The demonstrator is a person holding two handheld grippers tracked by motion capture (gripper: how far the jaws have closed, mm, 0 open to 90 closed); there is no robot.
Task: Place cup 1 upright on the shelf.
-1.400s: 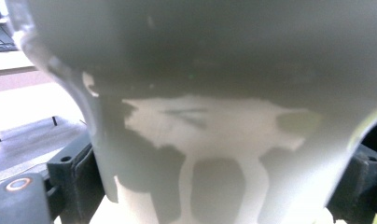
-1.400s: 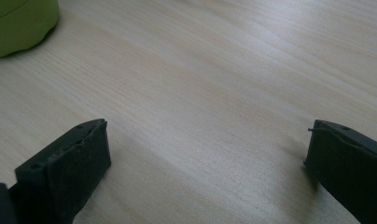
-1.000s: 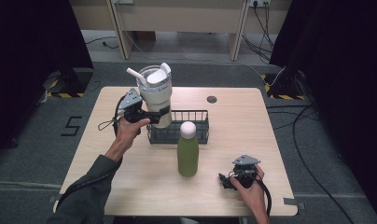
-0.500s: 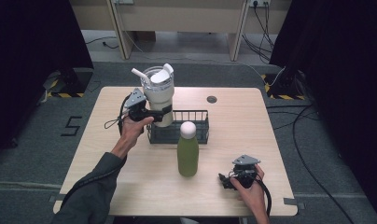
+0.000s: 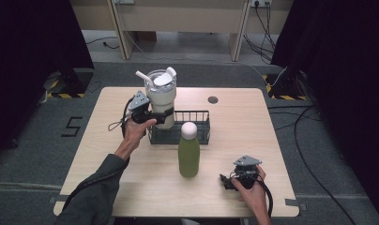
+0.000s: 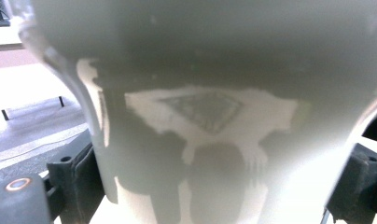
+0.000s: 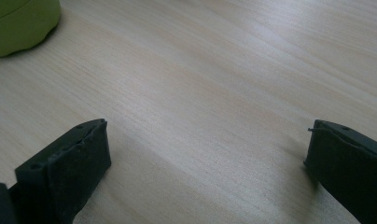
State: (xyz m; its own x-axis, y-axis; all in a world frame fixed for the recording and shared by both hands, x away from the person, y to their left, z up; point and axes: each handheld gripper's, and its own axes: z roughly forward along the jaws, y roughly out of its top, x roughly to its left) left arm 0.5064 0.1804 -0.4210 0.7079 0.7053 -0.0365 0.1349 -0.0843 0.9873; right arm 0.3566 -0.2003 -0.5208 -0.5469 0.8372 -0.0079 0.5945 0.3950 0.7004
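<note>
1. The left gripper [image 5: 160, 114] was clamped round the lower part of the tumbler [image 5: 160, 96], a cream cup with a lid and a straw poking out the top. In the left gripper view the tumbler [image 6: 214, 112] sat right up against the camera, with a black jaw pressed on each side of it.
2. The tumbler was upright and held up over the left end of the basket [image 5: 197, 126], a black wire one sitting around the middle of the table [image 5: 272, 140], a bit toward the far edge. I couldn't tell whether its base touched the basket or just hung above it.
3. The bottle [image 5: 189, 150] (green, white cap) stood upright just on the near side of the basket, close to its wire wall but not in it.
4. The right gripper [image 5: 229, 182] rested on the table near the near right corner, well apart from the basket. Its jaws were spread wide with nothing between them, just bare wood in the right gripper view [image 7: 207, 158].
5. That same view caught the bottle's [image 7: 21, 23] base in the upper left, some way off from the jaws.
6. There was a small dark round disc [image 5: 213, 99] set in the tabletop near the far edge, behind the basket.
</note>
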